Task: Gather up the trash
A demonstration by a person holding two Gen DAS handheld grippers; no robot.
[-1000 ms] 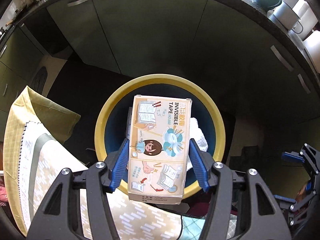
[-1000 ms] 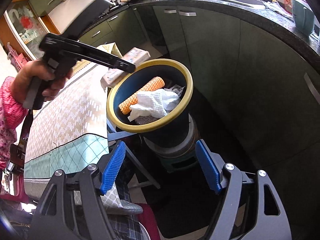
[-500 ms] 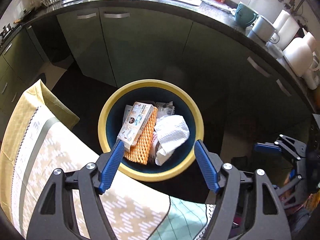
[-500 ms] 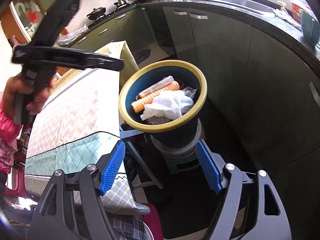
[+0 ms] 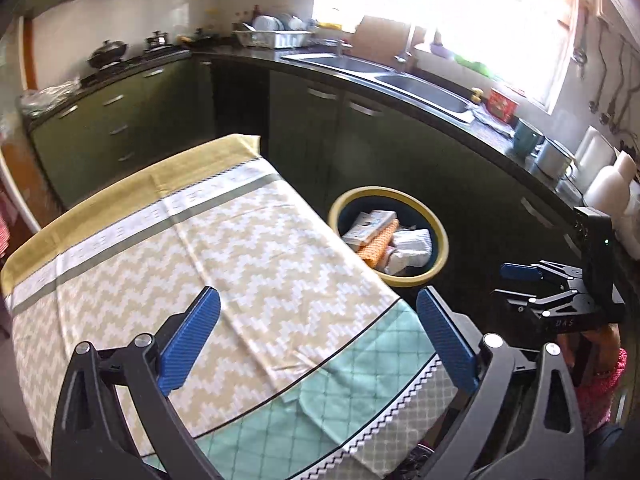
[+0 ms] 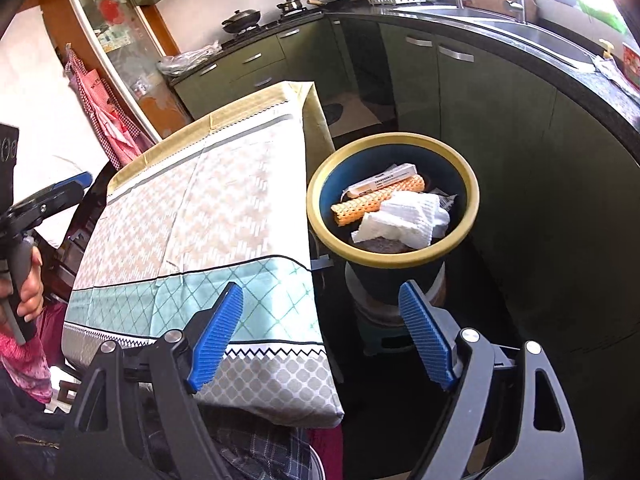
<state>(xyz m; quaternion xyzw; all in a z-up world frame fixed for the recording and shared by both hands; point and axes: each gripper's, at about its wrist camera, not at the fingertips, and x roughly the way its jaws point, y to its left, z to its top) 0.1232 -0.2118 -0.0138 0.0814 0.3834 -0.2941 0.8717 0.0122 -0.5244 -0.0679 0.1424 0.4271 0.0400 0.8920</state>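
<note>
Yellow-rimmed blue bin point(image 6: 472, 200) beside table, upright: tape box point(image 6: 380, 178) at 11 o'clock, orange mesh sleeve point(image 6: 376, 200) alongside, crumpled white tissue point(image 6: 404, 220) at 5.

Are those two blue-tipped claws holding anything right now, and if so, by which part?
Nothing is held. The left hand-held gripper and right hand-held gripper are both open and empty; the tape box lies in the bin.

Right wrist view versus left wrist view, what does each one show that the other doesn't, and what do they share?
Only the right wrist view shows the stand under the bin, a glass cabinet and a red checked cloth hanging beside it.

Only the left wrist view shows the bright window and the white jugs on the counter.

Both show the yellow-rimmed bin with the tape box, orange mesh and white paper, the tablecloth, the sink, and each other's gripper.
</note>
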